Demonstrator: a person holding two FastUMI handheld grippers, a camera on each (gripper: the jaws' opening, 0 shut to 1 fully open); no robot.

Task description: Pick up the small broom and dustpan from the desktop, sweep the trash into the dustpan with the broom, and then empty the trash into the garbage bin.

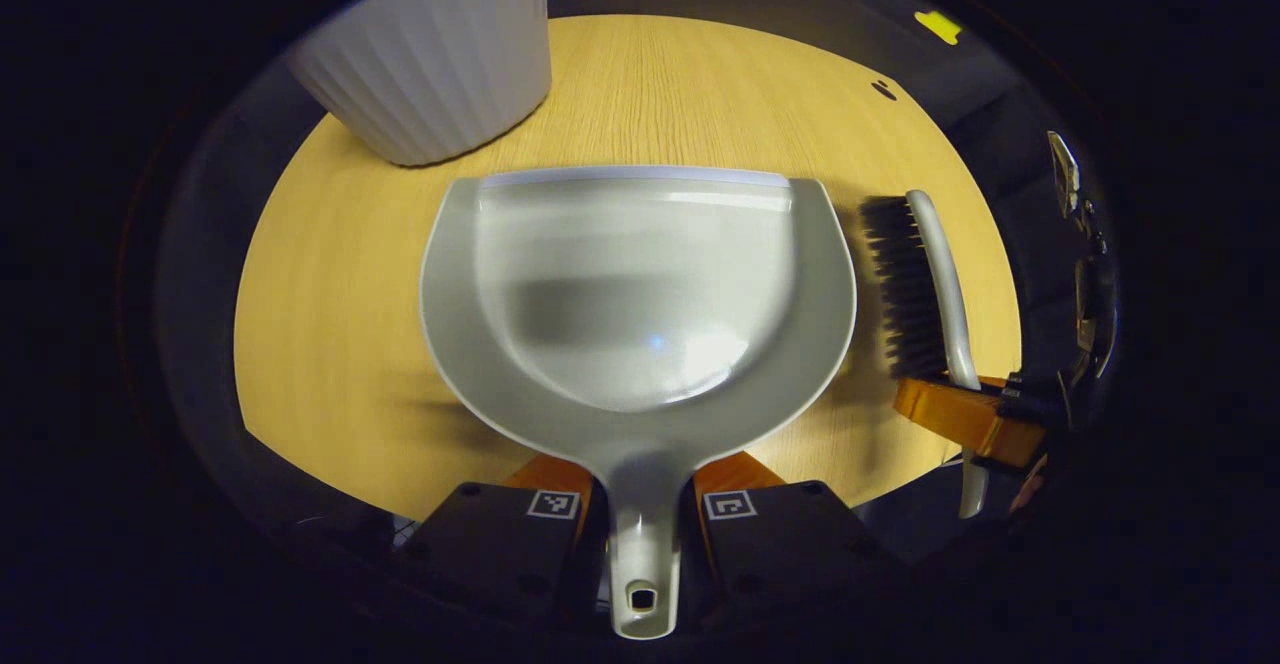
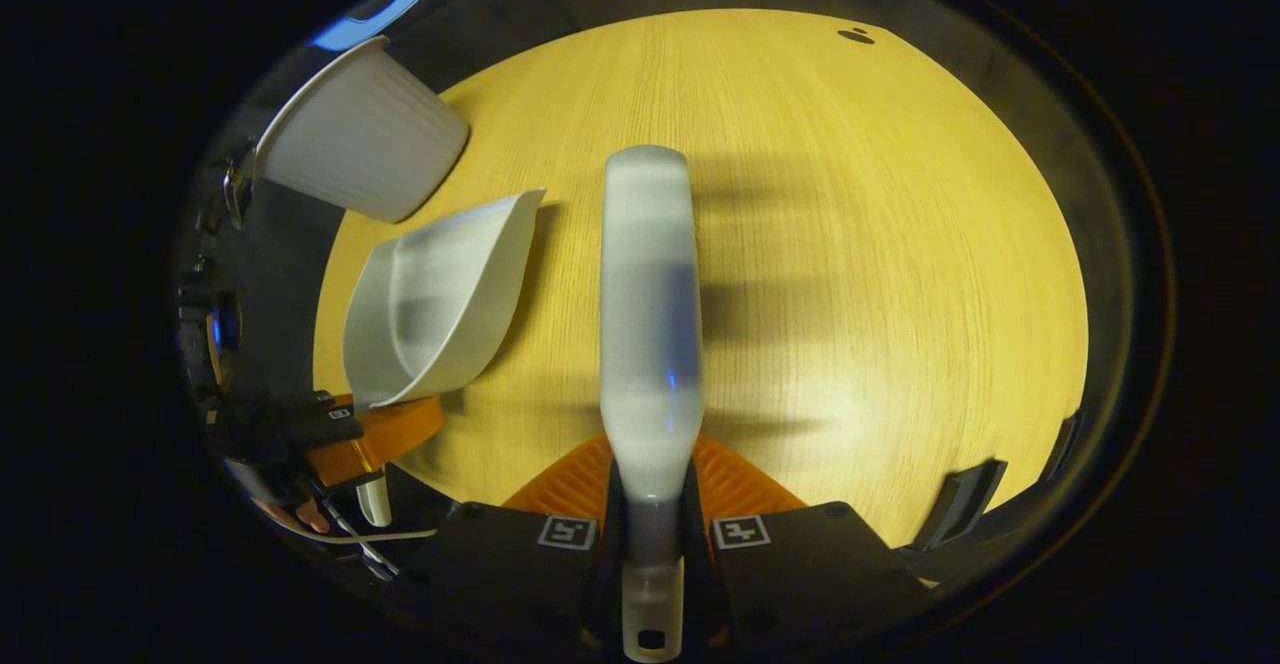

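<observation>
Dustpan (image 1: 640,284): smooth, glossy grey plastic; a rounded scoop with a wide flat rim and a straight front lip. Its narrow handle ends in a small hanging hole.
Dustpan axis: in the left gripper view the handle sits at 6 o'clock and the mouth faces 12 o'clock, toward the far side of the table.
Left gripper (image 1: 642,519): its two fingers are clamped on the dustpan handle, one on each side.
Broom (image 2: 648,314): a long, rounded grey plastic back, smooth and a little shiny; in the left gripper view its dark stiff bristles stick out sideways toward the dustpan.
Broom axis: in the right gripper view it runs from 6 o'clock straight up to 12 o'clock, over the table.
Right gripper (image 2: 652,534): fingers pressed together on the broom's narrow neck.
Table (image 1: 330,344): pale wood-grain top, matte, with fine straight lines.
Bin (image 1: 430,54): white, ribbed side walls, tapering toward its base; stands at 11 o'clock from the dustpan, near its front lip.
Neighbours: in the left gripper view the broom lies at 3 o'clock, just beside the dustpan rim; whether they touch cannot be told.
</observation>
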